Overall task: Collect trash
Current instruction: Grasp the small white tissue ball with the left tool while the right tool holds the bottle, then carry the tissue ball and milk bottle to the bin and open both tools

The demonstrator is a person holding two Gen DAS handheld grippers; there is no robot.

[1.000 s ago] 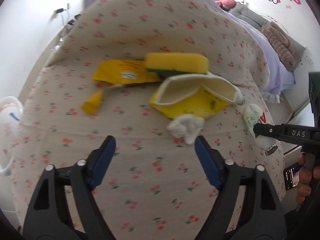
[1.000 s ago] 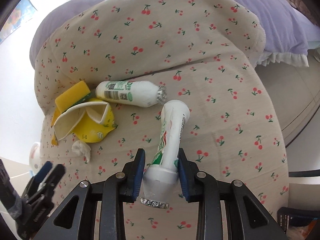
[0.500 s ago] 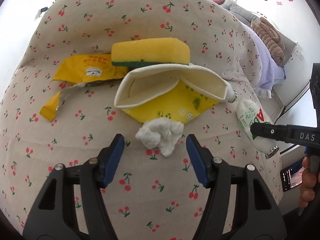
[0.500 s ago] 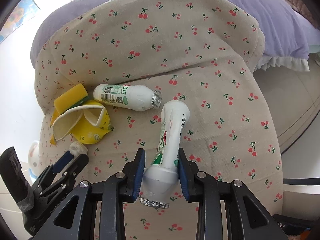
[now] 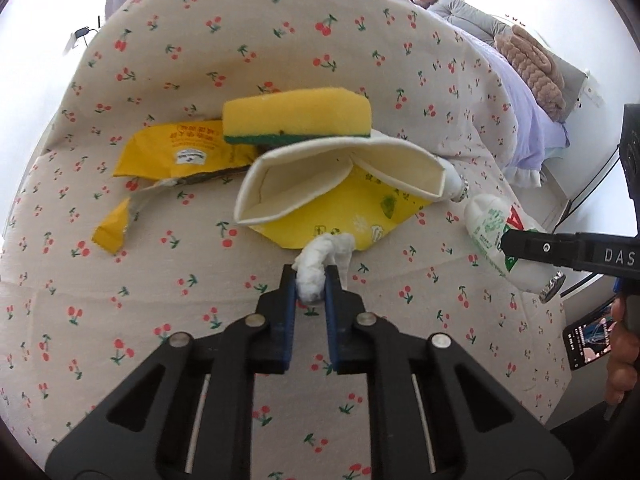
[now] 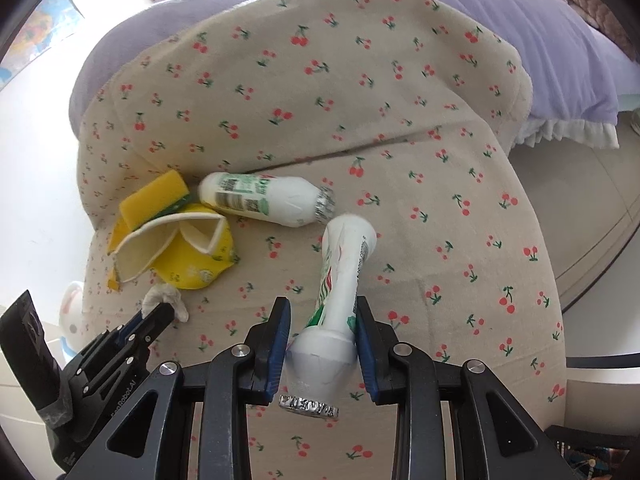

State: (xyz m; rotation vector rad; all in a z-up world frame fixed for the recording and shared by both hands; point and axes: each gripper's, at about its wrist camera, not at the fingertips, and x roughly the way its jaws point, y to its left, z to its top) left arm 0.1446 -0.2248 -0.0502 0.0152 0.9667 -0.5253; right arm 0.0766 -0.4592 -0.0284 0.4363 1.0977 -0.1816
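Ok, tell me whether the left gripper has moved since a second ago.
Yes. The left gripper has advanced toward the yellow wrapper and shut on the tissue wad, which earlier lay ahead of its open fingers.

Home bedroom, purple bedding [image 6: 520, 32], cherry-print cover [image 5: 280, 32]

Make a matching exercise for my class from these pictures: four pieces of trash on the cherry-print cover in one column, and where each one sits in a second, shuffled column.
Things:
1. crumpled tissue
2. sponge
3. bottle with red and green print
4. bottle with barcode label

Places:
A. lying loose on the cover beside the yellow wrapper
B. between the fingers of the right gripper
C. resting on top of the yellow wrappers
D. pinched in the left gripper

Pairs: 1-D, 2-C, 3-B, 4-A
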